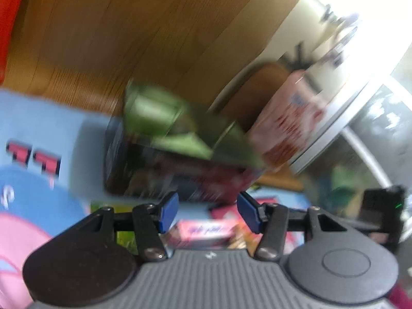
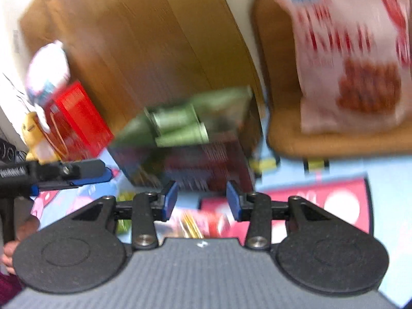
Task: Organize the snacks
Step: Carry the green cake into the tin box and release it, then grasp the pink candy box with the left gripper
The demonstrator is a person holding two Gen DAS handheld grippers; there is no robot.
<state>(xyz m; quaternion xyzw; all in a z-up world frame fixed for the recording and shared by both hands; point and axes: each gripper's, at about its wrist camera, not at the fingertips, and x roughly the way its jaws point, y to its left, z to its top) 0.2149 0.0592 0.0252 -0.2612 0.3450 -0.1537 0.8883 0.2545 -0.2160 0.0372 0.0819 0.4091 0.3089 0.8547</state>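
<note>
Just ahead (blurred) of right gripper (image 2: pixel 202 199): snack box (image 2: pixel 185 149).

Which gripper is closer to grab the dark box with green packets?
Probably right: the right gripper is open, facing the dark box of green packets squarely. The left gripper, also open, sees it tilted.

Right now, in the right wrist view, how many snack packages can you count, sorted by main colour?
Pink-white bag on the wooden seat: 1
Red box at left: 1
Dark box with green packs in the middle: 1
Red-pink flat pack between the right gripper's fingers, untouched: 1
Total: 4; blur may hide others.
</note>
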